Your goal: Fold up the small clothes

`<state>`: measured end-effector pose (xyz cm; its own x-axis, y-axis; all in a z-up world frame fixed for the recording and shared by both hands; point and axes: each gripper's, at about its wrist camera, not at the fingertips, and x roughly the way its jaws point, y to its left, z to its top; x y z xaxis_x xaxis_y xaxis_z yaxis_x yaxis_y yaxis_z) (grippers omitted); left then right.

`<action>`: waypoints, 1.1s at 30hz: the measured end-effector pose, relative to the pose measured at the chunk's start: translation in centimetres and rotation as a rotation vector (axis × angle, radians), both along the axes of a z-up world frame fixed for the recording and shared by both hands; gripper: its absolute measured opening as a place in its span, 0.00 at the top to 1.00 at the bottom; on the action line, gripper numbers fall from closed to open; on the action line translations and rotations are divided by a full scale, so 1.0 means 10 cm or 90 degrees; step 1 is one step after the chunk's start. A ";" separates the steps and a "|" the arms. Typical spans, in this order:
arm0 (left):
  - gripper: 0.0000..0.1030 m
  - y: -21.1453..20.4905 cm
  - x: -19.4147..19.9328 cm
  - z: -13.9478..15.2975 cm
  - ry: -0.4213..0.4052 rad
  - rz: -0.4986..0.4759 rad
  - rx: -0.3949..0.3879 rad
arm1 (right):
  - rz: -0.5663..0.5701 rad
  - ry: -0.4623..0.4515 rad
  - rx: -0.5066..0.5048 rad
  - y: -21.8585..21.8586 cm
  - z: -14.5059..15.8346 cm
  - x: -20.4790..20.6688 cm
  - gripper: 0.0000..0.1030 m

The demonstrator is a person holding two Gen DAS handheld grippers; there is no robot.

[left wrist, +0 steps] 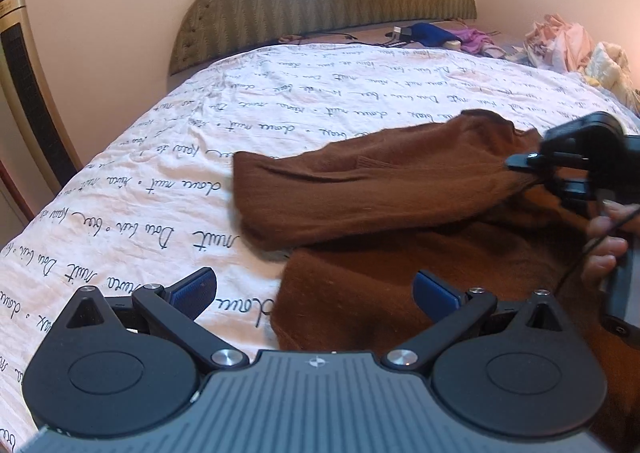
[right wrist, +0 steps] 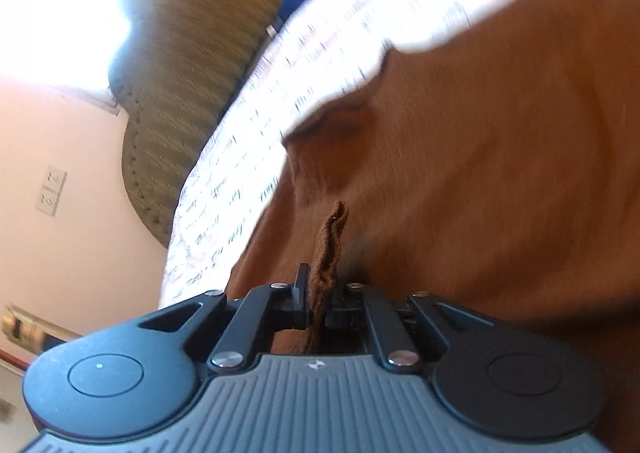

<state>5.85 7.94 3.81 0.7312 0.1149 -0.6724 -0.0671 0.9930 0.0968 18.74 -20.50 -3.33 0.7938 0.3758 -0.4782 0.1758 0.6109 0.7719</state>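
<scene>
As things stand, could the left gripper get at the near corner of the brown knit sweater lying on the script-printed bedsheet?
Probably yes. The left gripper is open, and the brown knit sweater lies flat on the script-printed bedsheet just ahead of its fingers, nothing between. The right gripper holds a fold off to the side.

sweater (left wrist: 400,197): brown matt fuzzy knit | bedsheet (left wrist: 160,193): printed cotton-like cloth | left claw (left wrist: 316,293): matt black plastic

Both wrist views close, sharing sweater (left wrist: 400,189).
</scene>
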 end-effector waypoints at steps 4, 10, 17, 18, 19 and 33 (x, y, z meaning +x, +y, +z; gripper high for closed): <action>0.00 0.10 0.02 -0.01 0.003 0.020 -0.013 | -0.025 -0.051 -0.083 -0.22 0.27 -0.18 0.94; 0.00 0.18 0.04 -0.04 0.011 0.034 -0.022 | -0.105 -0.062 -0.130 -0.74 0.34 -0.41 0.94; 0.00 0.15 0.05 -0.11 0.020 0.028 -0.017 | -0.159 -0.037 -0.137 -1.13 0.17 -0.57 0.94; 0.00 0.14 0.06 -0.12 0.022 0.027 -0.016 | -0.164 -0.033 -0.139 -1.16 0.15 -0.59 0.94; 0.00 0.14 0.06 -0.13 0.024 0.026 -0.015 | -0.165 -0.028 -0.139 -1.18 0.12 -0.59 0.94; 0.00 0.26 0.00 -0.29 0.047 0.022 0.008 | -0.143 0.009 -0.205 -1.18 0.12 -0.83 0.91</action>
<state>5.87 10.57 0.96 0.6755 0.1480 -0.7223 -0.0931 0.9889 0.1155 10.44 -32.31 -2.13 0.8320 0.0226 -0.5543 0.3414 0.7667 0.5437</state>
